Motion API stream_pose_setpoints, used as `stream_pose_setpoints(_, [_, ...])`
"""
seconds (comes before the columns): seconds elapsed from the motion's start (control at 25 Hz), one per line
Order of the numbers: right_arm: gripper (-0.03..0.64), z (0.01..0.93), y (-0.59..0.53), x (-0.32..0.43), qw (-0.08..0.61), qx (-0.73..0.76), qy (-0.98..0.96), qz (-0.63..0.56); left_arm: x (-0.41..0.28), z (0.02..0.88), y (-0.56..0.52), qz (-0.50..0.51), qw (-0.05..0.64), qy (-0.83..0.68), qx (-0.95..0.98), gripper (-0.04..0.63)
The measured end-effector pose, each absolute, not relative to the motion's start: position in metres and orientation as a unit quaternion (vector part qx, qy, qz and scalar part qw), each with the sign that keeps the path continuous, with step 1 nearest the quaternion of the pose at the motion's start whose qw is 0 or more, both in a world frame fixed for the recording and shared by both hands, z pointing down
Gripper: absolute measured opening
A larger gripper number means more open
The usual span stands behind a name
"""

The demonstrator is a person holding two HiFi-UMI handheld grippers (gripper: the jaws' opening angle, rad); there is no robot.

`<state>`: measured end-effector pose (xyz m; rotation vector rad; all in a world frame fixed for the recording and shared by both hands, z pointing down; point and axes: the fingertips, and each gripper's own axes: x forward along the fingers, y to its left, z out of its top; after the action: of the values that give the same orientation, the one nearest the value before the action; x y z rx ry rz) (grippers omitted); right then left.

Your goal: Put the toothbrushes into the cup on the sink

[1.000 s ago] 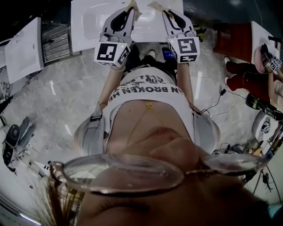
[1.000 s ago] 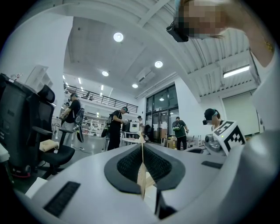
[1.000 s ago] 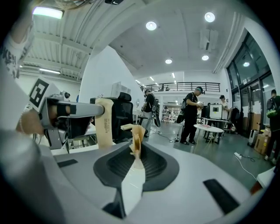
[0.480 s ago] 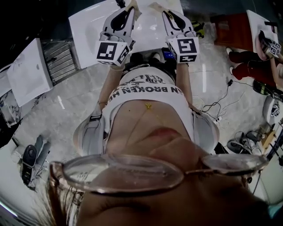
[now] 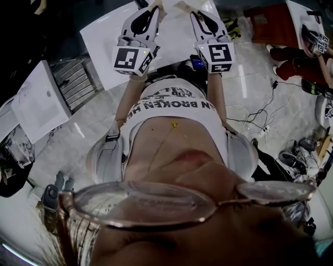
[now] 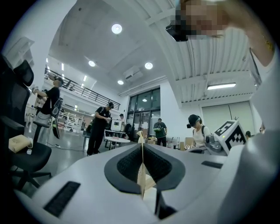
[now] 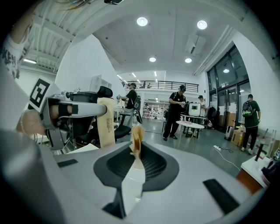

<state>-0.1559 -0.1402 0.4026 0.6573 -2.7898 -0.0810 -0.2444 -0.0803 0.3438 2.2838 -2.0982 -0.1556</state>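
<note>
Large open hall: ceiling spotlights [image 7: 141, 21], a pale polished floor [image 5: 78, 119], and people standing [image 7: 176, 111] by small tables far off. The white sink [image 5: 104, 39] lies in front of the person, at the top of the head view. Both grippers are over the sink's near edge, side by side and just apart. The left gripper [image 5: 154, 7] has its jaws narrow, clamped on a flat tan paper-sleeved toothbrush [image 6: 141, 175], which stands upright and edge-on. The right gripper [image 5: 185, 7] has its jaws likewise narrow, pinching a second sleeved toothbrush [image 7: 137, 139]. That one's crumpled top pokes above the pads.
</note>
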Motion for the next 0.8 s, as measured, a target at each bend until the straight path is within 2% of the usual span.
stream_pose_setpoints(0.8, [0.057,0.408,-0.191,-0.150,0.152,0.208,-0.966,-0.033,-0.228,0.352,-0.125,-0.052,0.034,-0.681,0.730,0.020])
